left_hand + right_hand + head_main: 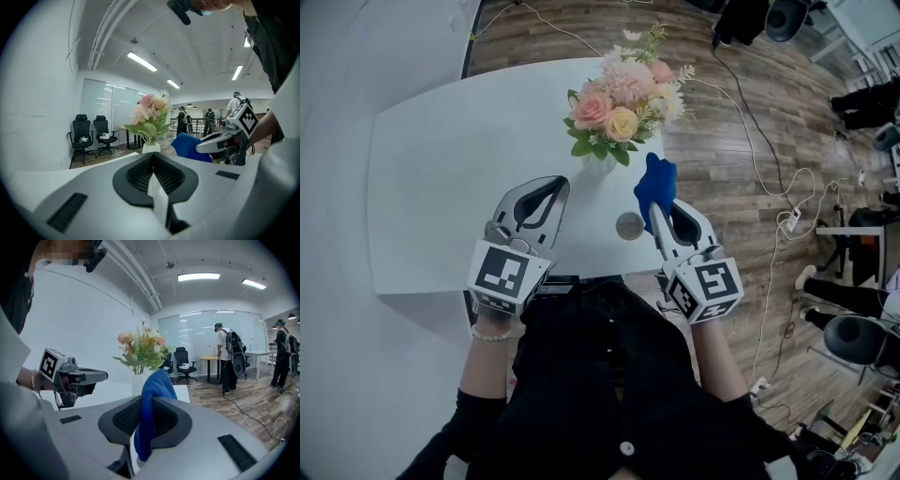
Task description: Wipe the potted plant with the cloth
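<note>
Two grippers hover at my white tabletop [441,187]: left gripper [553,186] with jaws together and empty, right gripper [662,208] clamped on the blue cloth [655,186]. The potted plant [619,108] stands just beyond, near the edge. I fear a hard wipe could topple it.

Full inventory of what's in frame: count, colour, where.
table: 1, white, in front of the person
plant: 1, pink, peach and white flowers with green leaves, in a white pot, at the table's far right
cloth: 1, blue, in the right gripper, just right of the pot
disc: 1, grey, round, on the table by the right gripper; kind unclear
cables: several, white and black, on the wood floor right of the table
office chairs: at least 2, black, in the background
people: several, standing in the background
left gripper: 1, grey, shut, empty, over the table left of the pot
right gripper: 1, grey, shut on the cloth
</note>
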Tool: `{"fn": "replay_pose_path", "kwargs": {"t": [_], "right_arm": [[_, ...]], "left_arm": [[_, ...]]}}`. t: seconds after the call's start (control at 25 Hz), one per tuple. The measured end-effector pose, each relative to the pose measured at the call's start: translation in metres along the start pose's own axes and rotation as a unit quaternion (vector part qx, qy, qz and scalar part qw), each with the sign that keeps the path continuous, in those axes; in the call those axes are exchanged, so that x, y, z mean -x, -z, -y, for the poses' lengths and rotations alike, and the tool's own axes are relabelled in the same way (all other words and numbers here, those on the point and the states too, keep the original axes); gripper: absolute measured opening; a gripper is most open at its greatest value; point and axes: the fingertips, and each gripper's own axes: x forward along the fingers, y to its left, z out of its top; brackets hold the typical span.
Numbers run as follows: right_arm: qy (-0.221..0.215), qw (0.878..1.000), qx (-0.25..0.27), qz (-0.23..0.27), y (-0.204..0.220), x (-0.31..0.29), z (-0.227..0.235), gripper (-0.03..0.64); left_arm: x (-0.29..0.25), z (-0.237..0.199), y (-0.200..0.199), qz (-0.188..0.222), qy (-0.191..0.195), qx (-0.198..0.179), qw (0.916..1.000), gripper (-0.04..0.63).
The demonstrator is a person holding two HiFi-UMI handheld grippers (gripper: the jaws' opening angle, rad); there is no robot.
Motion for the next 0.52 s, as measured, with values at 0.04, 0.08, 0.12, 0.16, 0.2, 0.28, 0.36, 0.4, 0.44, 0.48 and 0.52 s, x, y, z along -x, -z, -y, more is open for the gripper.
{"fn": "replay_pose_path", "kwargs": {"t": [0.04, 0.08, 0.12, 0.16, 0.2, 0.28, 0.36, 0.4, 0.44, 0.48, 0.52], "right_arm": [[-0.002, 1.000, 0.000, 0.000, 0.0003, -0.0003, -0.0005, 0.074], [-0.003, 1.000, 0.001, -0.001, 0.0007, -0.0008, -0.0010, 0.074], [-0.004, 1.000, 0.001, -0.002, 0.0011, -0.0014, -0.0015, 0.074], [-0.006, 1.000, 0.002, -0.002, 0.0015, -0.0021, -0.0020, 0.074], [-0.007, 1.000, 0.002, -0.003, 0.0019, -0.0028, -0.0024, 0.074], [-0.008, 1.000, 0.003, -0.004, 0.0029, -0.0042, -0.0030, 0.074], [-0.010, 1.000, 0.003, -0.005, 0.0036, -0.0048, -0.0037, 0.074], [-0.010, 1.000, 0.002, -0.006, 0.0035, -0.0049, -0.0041, 0.074], [-0.011, 1.000, 0.002, -0.006, 0.0032, -0.0050, -0.0045, 0.074], [-0.011, 1.000, 0.002, -0.007, 0.0027, -0.0051, -0.0050, 0.074], [-0.012, 1.000, 0.003, -0.007, 0.0023, -0.0052, -0.0055, 0.074]], "left_arm": [[0.0000, 0.0003, 0.0011, 0.000, 0.001, 0.000, 1.0000, 0.015], [0.0000, 0.0014, 0.0021, 0.000, 0.004, -0.001, 1.0000, 0.015], [0.0000, 0.0027, 0.0026, 0.000, 0.009, -0.002, 1.0000, 0.015], [0.0000, 0.0036, 0.0030, -0.001, 0.012, -0.002, 0.9999, 0.015], [0.0001, 0.0037, 0.0040, -0.002, 0.013, -0.005, 0.9999, 0.015], [0.0003, 0.0033, 0.0057, -0.003, 0.013, -0.010, 0.9999, 0.015], [0.0006, 0.0029, 0.0058, -0.004, 0.012, -0.011, 0.9999, 0.015], [0.0009, 0.0025, 0.0054, -0.004, 0.011, -0.011, 0.9999, 0.015], [0.0013, 0.0018, 0.0051, -0.004, 0.010, -0.011, 0.9999, 0.015], [0.0018, 0.0009, 0.0047, -0.004, 0.008, -0.010, 0.9999, 0.015], [0.0023, -0.0001, 0.0045, -0.005, 0.005, -0.009, 0.9999, 0.015]]}}
